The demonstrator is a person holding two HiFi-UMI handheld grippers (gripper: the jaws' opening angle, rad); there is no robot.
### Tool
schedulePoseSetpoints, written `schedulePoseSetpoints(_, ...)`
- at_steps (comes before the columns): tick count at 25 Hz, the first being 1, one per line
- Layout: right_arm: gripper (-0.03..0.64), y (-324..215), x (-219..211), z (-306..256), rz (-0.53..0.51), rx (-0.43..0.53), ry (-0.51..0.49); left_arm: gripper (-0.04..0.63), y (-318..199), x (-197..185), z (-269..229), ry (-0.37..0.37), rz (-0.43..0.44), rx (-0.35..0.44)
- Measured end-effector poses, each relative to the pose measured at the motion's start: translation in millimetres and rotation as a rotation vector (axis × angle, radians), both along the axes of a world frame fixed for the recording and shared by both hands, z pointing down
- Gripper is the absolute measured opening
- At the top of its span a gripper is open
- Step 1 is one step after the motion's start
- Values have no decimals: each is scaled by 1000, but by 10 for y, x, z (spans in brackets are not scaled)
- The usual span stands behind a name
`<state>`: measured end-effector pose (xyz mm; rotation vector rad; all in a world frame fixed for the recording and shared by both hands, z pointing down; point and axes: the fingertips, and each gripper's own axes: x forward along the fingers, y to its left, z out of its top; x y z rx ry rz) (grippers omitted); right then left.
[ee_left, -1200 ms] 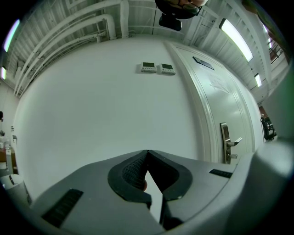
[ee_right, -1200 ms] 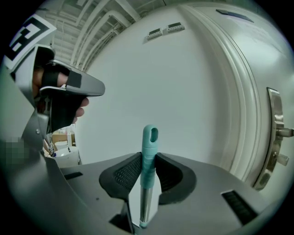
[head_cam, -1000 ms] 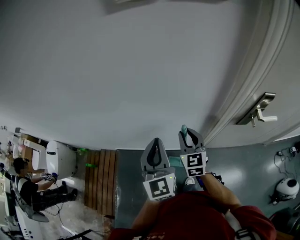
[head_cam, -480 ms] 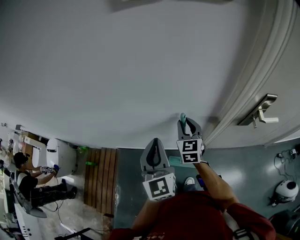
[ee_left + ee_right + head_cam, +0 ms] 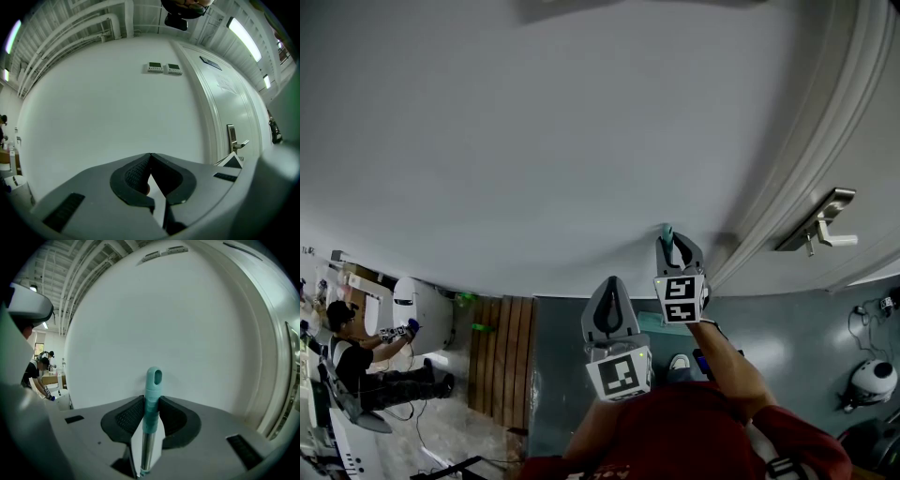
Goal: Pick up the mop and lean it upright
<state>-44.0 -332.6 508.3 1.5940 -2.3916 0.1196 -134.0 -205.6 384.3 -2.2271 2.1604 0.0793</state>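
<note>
The person is wearing a dark red top (image 5: 694,436), seemingly short-sleeved. The left gripper (image 5: 612,283) and right gripper (image 5: 677,246) are showing smooth grey shells, black ribbed pads (image 5: 133,174), and white cubes (image 5: 620,373) bearing black square markers.

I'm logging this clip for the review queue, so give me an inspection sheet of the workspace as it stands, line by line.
Surface: grey floor below a bare white wall.
Job's things: mop handle, teal-capped, upright and close to the wall; whether it touches the wall cannot be told.
Clutter: wooden slat board and a white round appliance on the floor.
Grippers: right gripper shut on the mop handle; left gripper shut, with nothing in it.
Cables: thin cable on the floor by the door.
Surroundings: door lever; crouching person far left; two wall panels high up.
</note>
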Motion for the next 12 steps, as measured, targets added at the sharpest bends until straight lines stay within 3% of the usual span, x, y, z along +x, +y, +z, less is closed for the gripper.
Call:
schedulePoseSetpoints(2,116,-3,-7,13,-9,-9,5,12,1,-5,4,-12,0,-4)
schedulePoseSetpoints(4,165,-15,-15,40,-22,-31,-5,12,-7,2,13,-12,1,-4)
schedulePoseSetpoints(12,199,24,-84,10,-41,-28,-21,12,12,-27,9,6,1,6)
